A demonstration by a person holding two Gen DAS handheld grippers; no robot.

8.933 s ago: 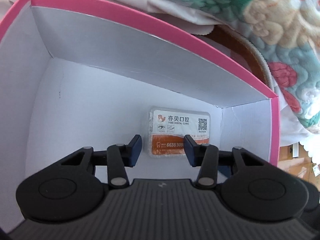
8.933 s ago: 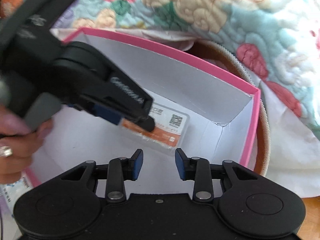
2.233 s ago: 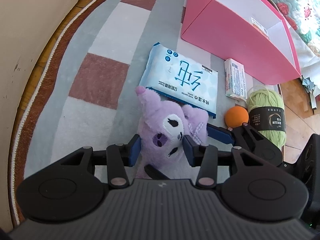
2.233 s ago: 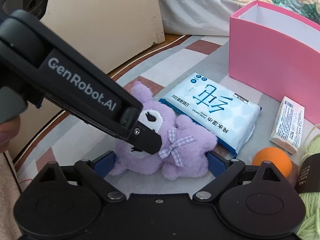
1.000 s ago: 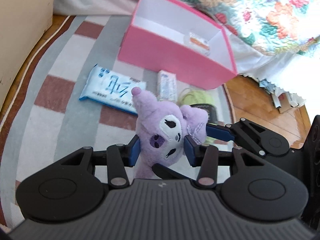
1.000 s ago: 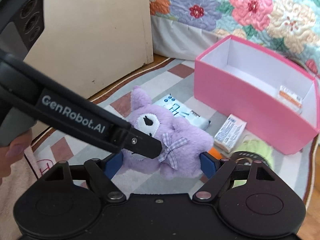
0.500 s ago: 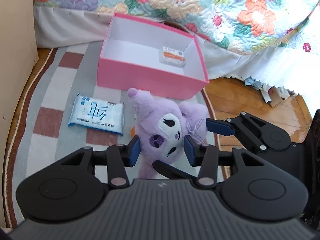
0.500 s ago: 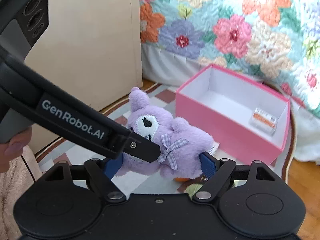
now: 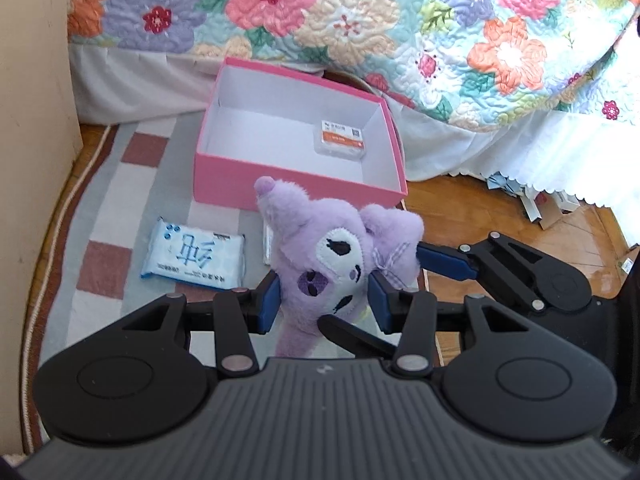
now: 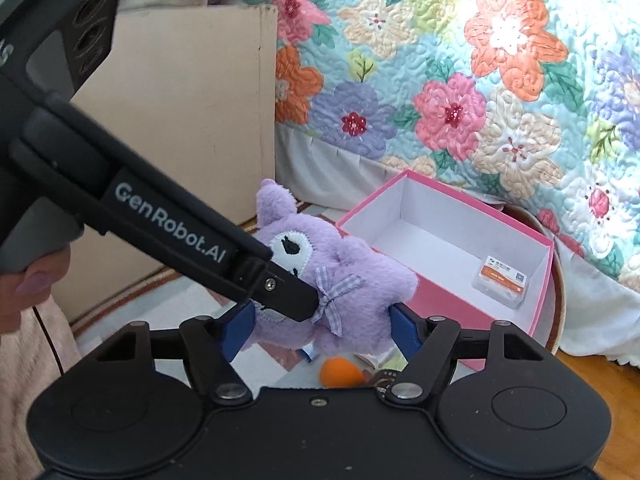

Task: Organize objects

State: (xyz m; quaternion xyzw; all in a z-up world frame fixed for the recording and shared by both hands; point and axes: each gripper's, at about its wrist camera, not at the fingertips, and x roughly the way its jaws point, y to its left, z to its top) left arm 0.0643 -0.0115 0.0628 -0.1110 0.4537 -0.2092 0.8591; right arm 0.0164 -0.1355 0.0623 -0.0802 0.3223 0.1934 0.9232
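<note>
One purple plush toy (image 9: 320, 264) hangs in the air above the rug (image 9: 104, 208), gripped by two tools at once. The left gripper (image 9: 323, 300) pinches its face between both blue pads. The right gripper (image 10: 318, 330) brackets its body from the sides, its jaws closing with the toy between them and both pads against the fur.

One pink box (image 9: 240, 176) stands open on the rug in front of the flowered quilt (image 9: 360, 20); inside it, in the far right corner, lies one small orange-labelled case (image 9: 340, 142).

On the rug near the box lie one blue wipes pack (image 9: 194, 254) and one orange ball (image 10: 340, 372).
</note>
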